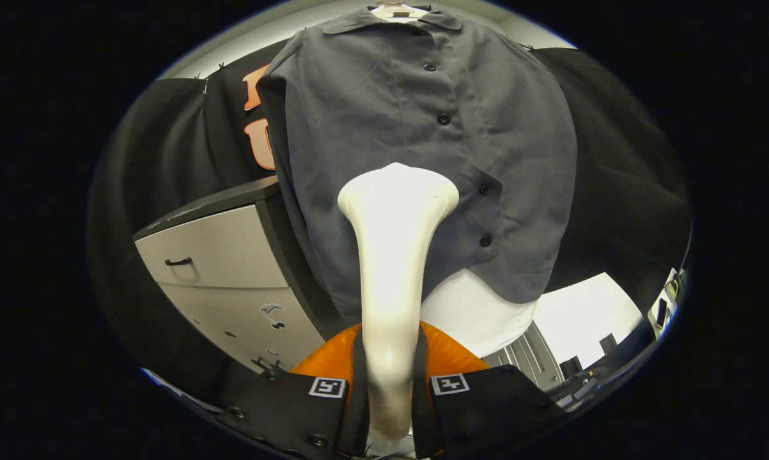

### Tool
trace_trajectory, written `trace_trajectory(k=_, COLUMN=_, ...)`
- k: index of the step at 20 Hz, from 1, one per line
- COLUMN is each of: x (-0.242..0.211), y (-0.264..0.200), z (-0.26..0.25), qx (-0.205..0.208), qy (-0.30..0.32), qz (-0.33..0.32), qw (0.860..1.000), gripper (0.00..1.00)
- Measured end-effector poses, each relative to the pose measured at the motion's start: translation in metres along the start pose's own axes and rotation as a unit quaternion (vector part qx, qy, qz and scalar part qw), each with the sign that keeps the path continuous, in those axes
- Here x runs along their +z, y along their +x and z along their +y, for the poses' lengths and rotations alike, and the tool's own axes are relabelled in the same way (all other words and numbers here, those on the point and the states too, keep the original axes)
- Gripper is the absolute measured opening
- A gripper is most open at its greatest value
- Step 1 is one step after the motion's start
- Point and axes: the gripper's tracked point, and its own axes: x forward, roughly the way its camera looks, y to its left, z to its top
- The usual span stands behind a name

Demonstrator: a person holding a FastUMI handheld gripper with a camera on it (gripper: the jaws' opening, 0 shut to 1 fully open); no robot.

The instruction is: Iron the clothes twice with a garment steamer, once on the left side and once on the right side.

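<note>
A dark grey button-up shirt (pixel 422 140) hangs on a white hanger (pixel 398 9) in front of the black booth wall. My gripper (pixel 389 390) is shut on the white garment steamer (pixel 394 255), both fingers pressing on its handle. The steamer rises upright from between the fingers. Its flared head sits in front of the shirt's lower middle, just left of the button row; whether it touches the cloth I cannot tell. The shirt's hem hangs behind the steamer's neck.
A grey drawer cabinet (pixel 224 268) with a dark top stands left of the shirt, close behind it. A white surface (pixel 589 313) lies below the shirt to the right, with small dark objects (pixel 608 345) beyond it.
</note>
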Motion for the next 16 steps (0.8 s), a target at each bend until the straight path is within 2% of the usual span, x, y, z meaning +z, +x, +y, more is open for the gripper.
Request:
trace_trajectory(k=10, x=0.076, y=-0.039, z=-0.042, qx=-0.025, qy=0.002, qz=-0.046, qw=0.999, gripper=0.34)
trace_trajectory(k=16, x=0.134, y=-0.045, z=-0.068, qx=-0.018, qy=-0.013, qz=-0.070, qw=0.997, gripper=0.35)
